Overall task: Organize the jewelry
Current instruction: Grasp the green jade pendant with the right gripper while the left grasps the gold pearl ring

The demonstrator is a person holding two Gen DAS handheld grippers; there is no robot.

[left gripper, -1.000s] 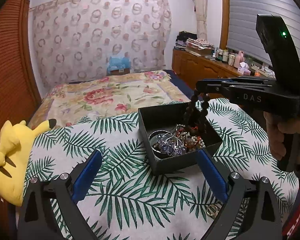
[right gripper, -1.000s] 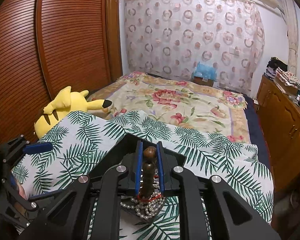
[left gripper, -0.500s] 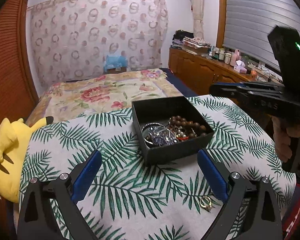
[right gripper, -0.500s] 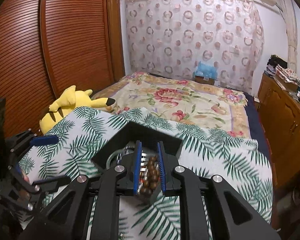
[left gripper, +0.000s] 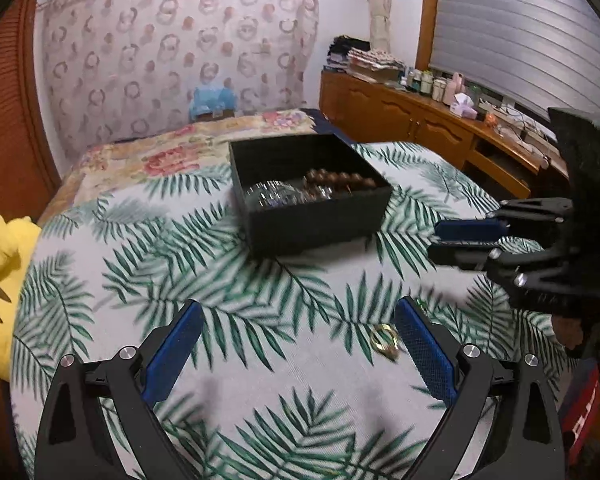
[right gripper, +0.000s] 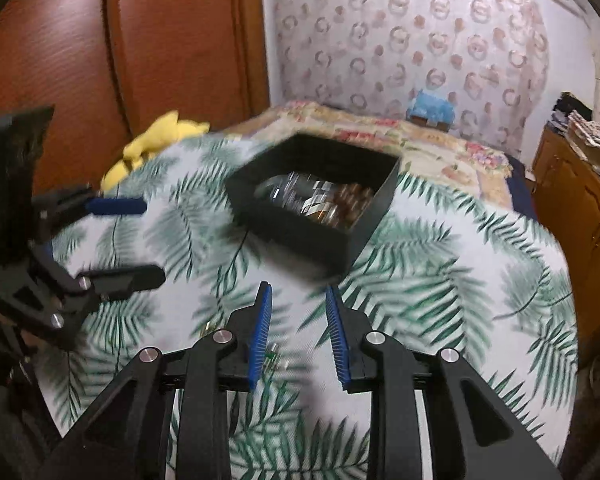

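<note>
A black open box (left gripper: 320, 232) stands on the palm-leaf cloth, holding a brown bead bracelet (left gripper: 340, 179) and a clear crystal bracelet (left gripper: 272, 194). A gold ring (left gripper: 385, 342) lies on the cloth just inside the right-hand finger of my left gripper (left gripper: 298, 312), which is wide open and holds nothing. A small green piece (left gripper: 420, 302) lies beside that finger. My right gripper (right gripper: 298, 292) hovers over the cloth short of the box (right gripper: 312, 244); its jaws are opening, with a narrow gap and nothing between them. From the left wrist view, the right gripper (left gripper: 440, 240) sits to the box's right.
A yellow plush toy (left gripper: 0, 272) lies at the table's left edge. Behind the table is a bed with a floral cover (left gripper: 172, 152). A wooden cabinet (left gripper: 420, 120) with bottles runs along the right wall, and a wooden sliding door (right gripper: 140, 60) stands at the left.
The right gripper lowered the brown bead bracelet into the box, let it go and drew back towards the near side. The left gripper sank closer to the cloth, bringing the gold ring between its fingers.
</note>
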